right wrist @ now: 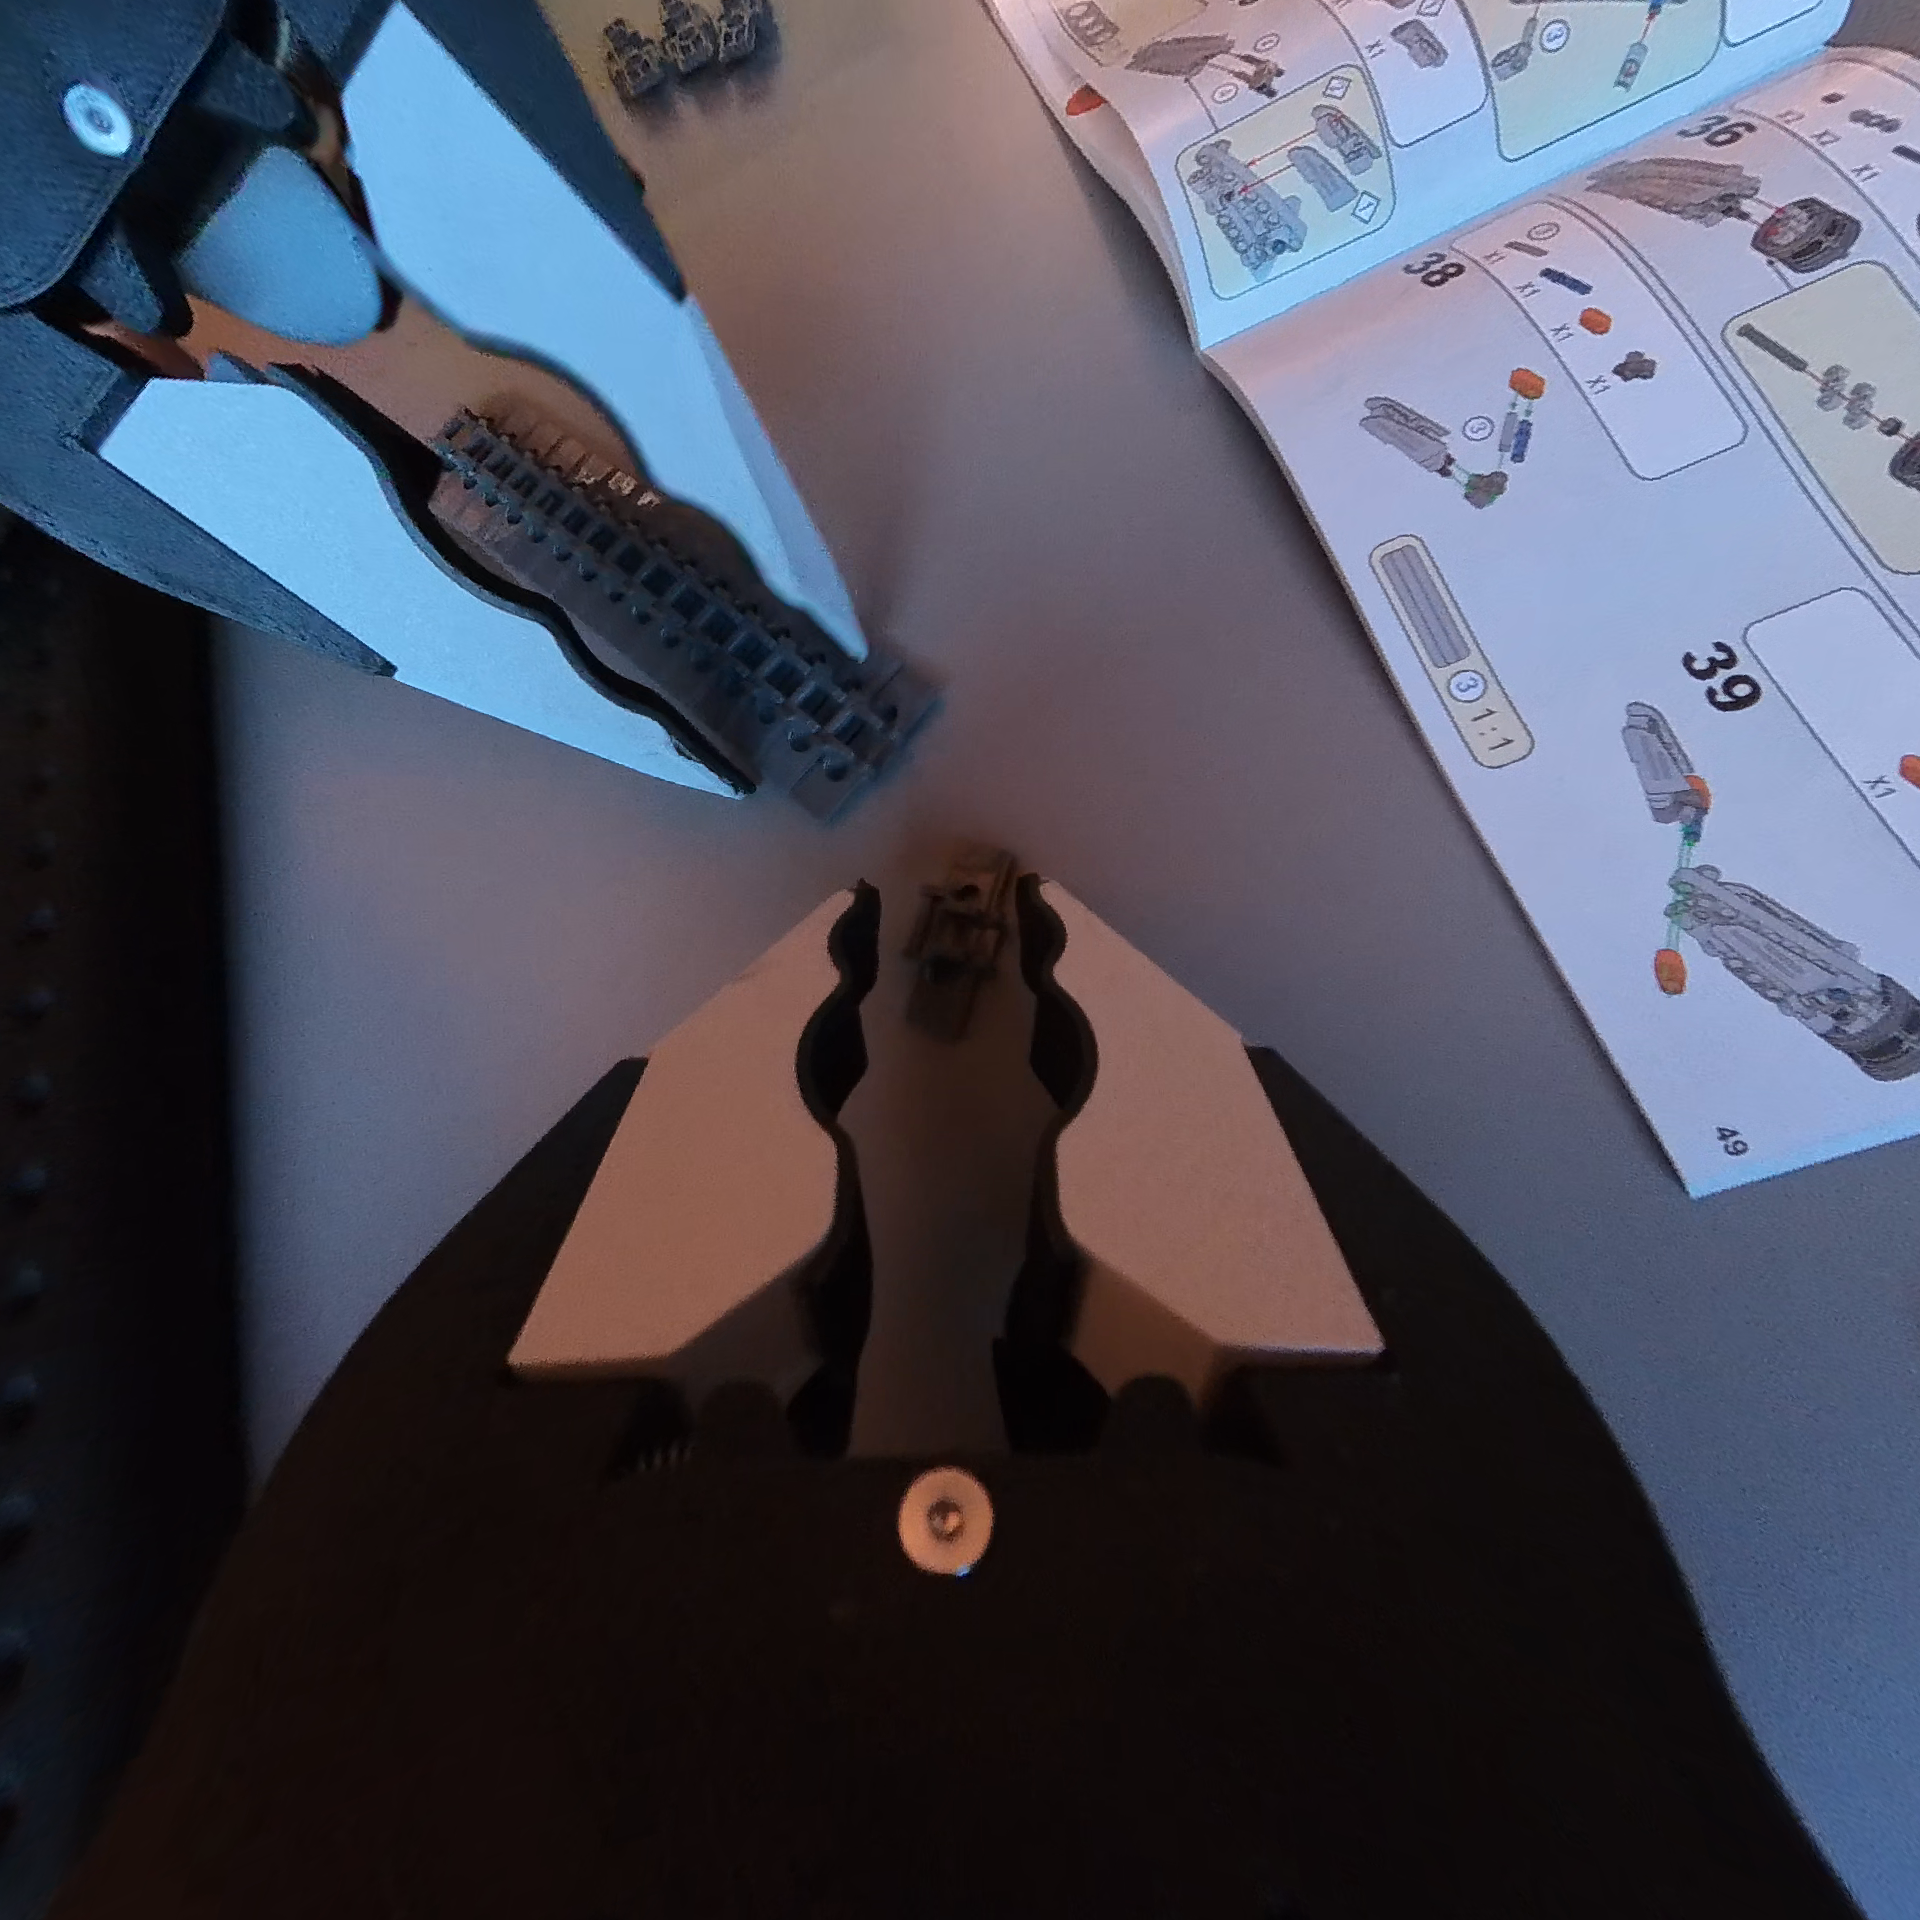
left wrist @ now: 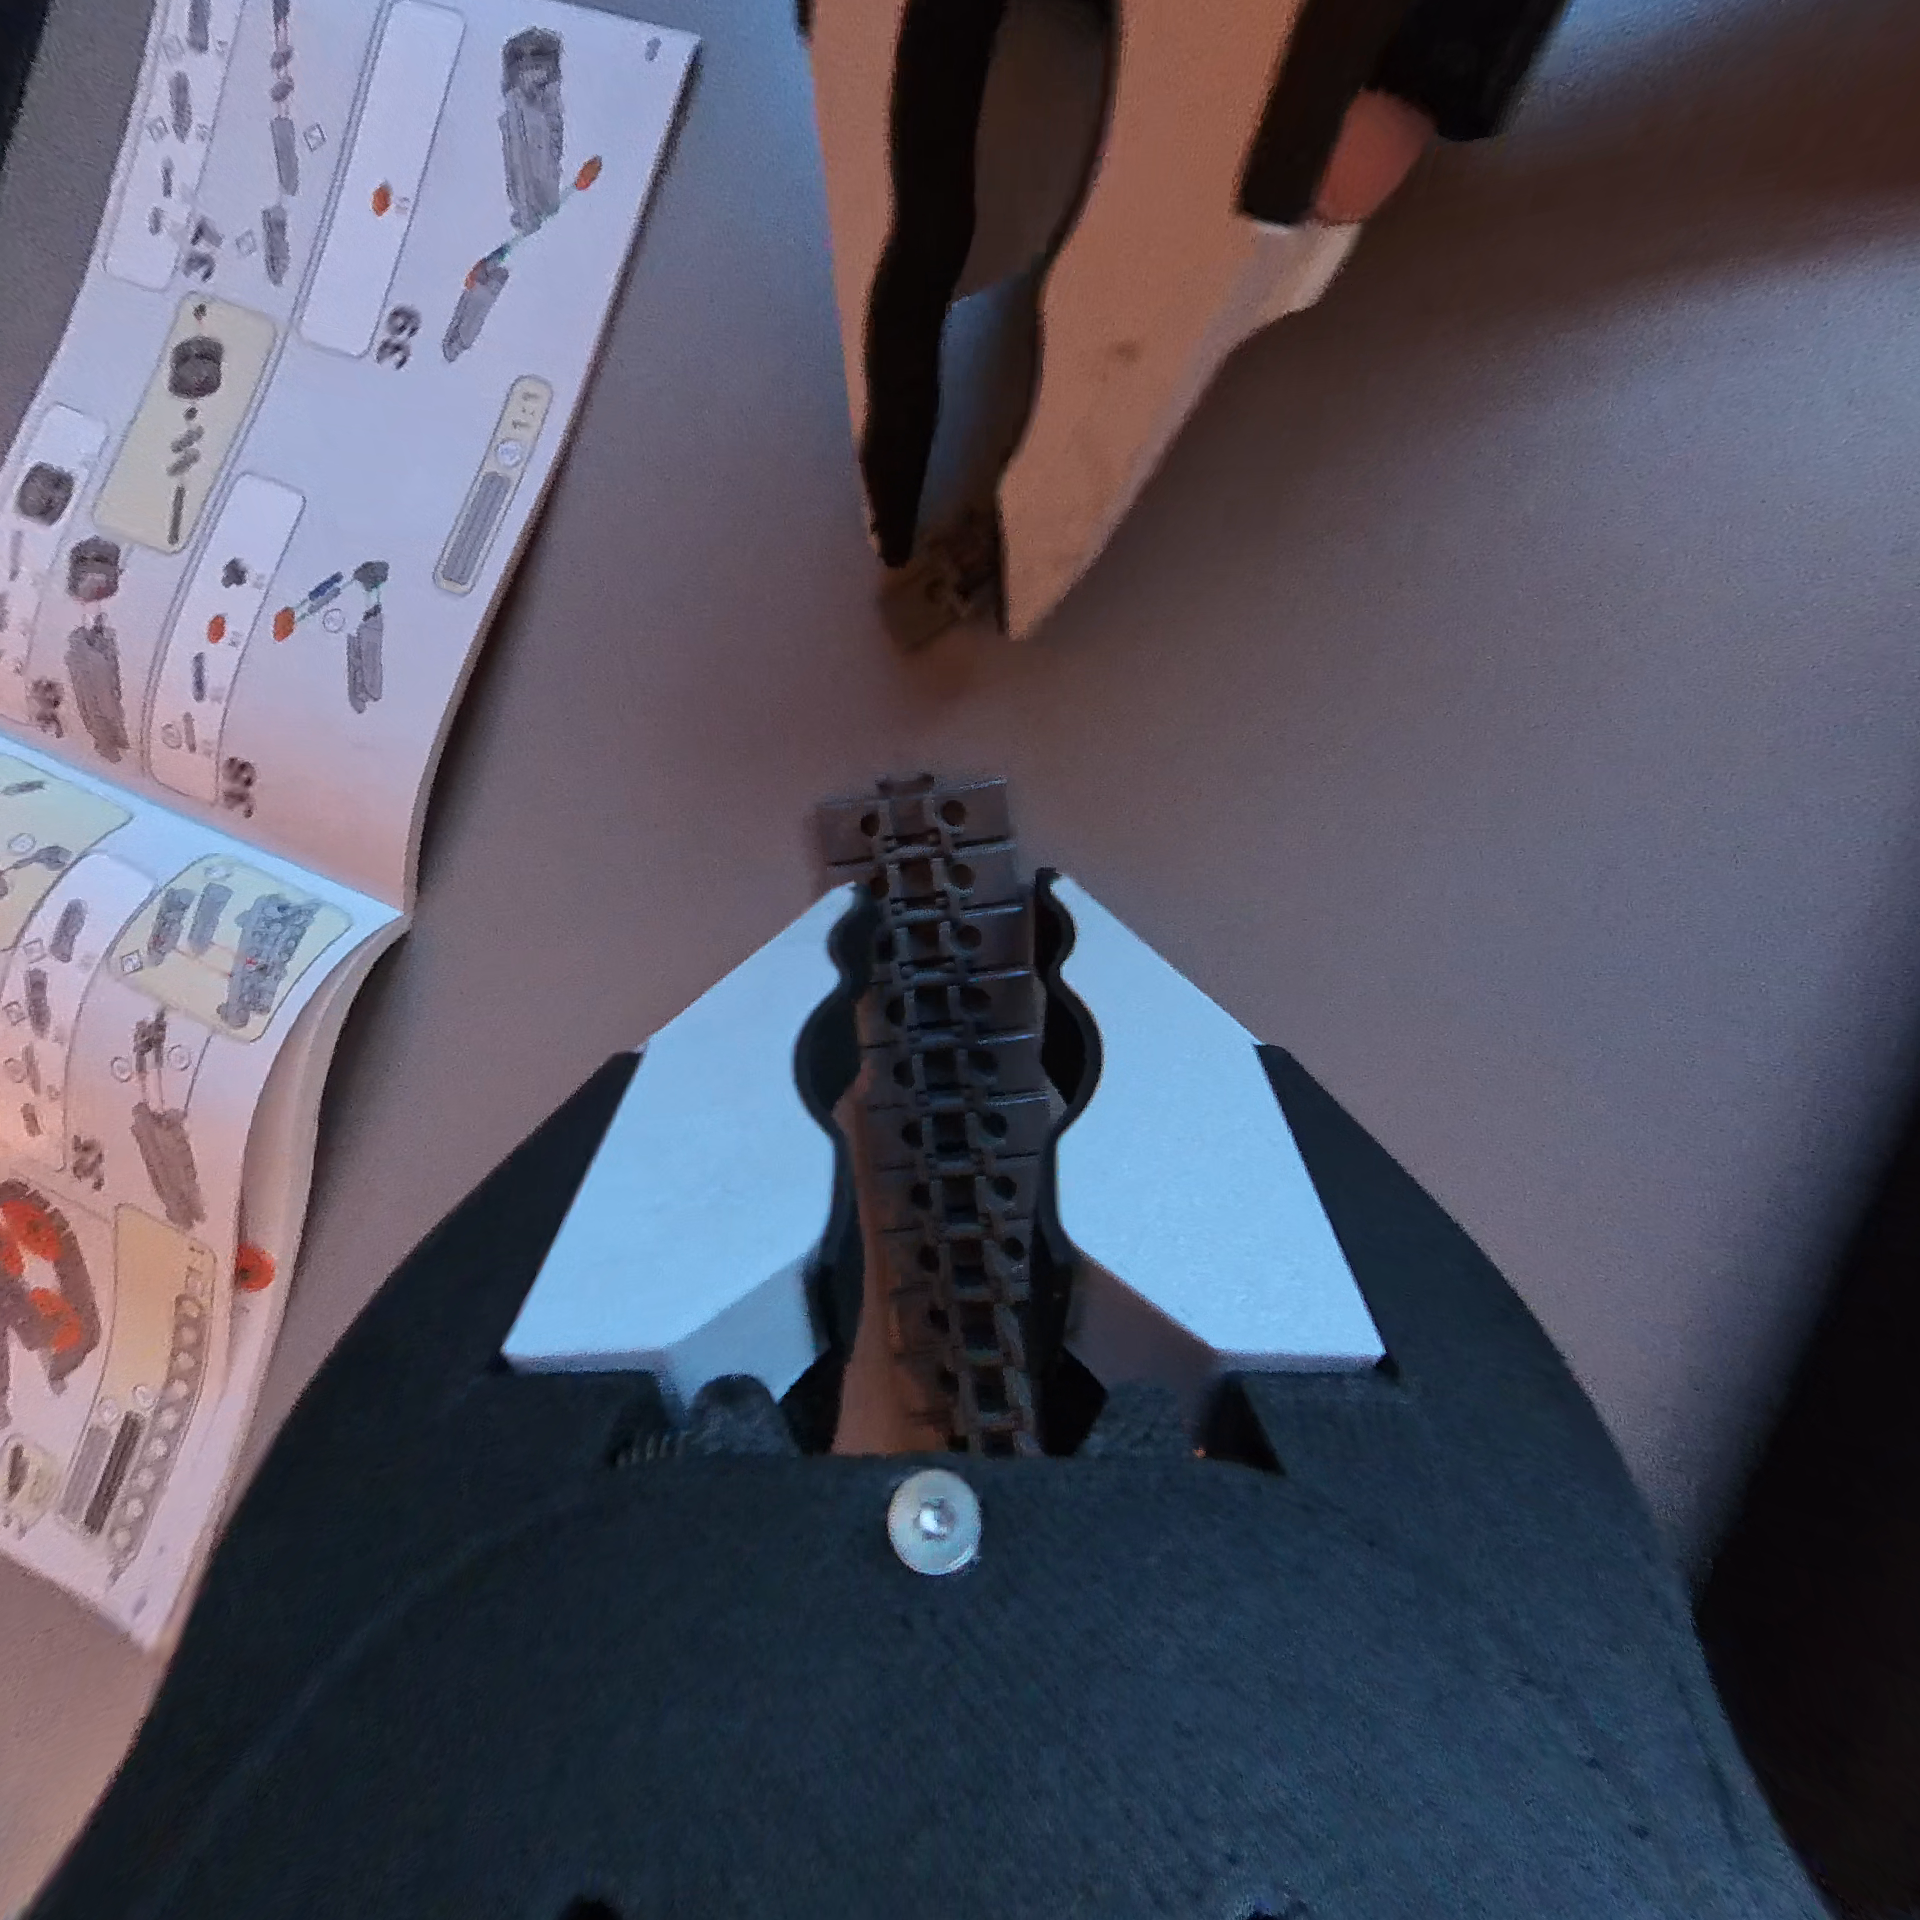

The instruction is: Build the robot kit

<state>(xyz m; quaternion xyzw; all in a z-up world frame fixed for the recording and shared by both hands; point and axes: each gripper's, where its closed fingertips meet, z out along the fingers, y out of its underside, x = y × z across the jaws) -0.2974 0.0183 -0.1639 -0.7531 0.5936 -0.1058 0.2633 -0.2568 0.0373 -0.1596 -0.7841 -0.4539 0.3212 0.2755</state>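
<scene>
My left gripper (left wrist: 945, 883) is shut on a long dark grey track chain (left wrist: 951, 1039) that lies lengthwise between its fingers. The chain's end link sticks out past the tips, just above the grey table. My right gripper (right wrist: 940, 894) has a small grey track link (right wrist: 956, 956) between its fingertips and appears closed on it. The link's end points at the chain's end (right wrist: 862, 727), with a short gap between them. In the left wrist view the right gripper (left wrist: 951, 592) comes in from the top with the link (left wrist: 935, 597) at its tips. The left gripper (right wrist: 800, 722) shows at the upper left of the right wrist view.
An open instruction booklet (left wrist: 260, 520) lies on the table to the left of the left gripper, and at the upper right of the right wrist view (right wrist: 1558, 468). A few loose grey links (right wrist: 691, 42) lie at the far edge. A black studded object (right wrist: 104, 1039) runs along the left side.
</scene>
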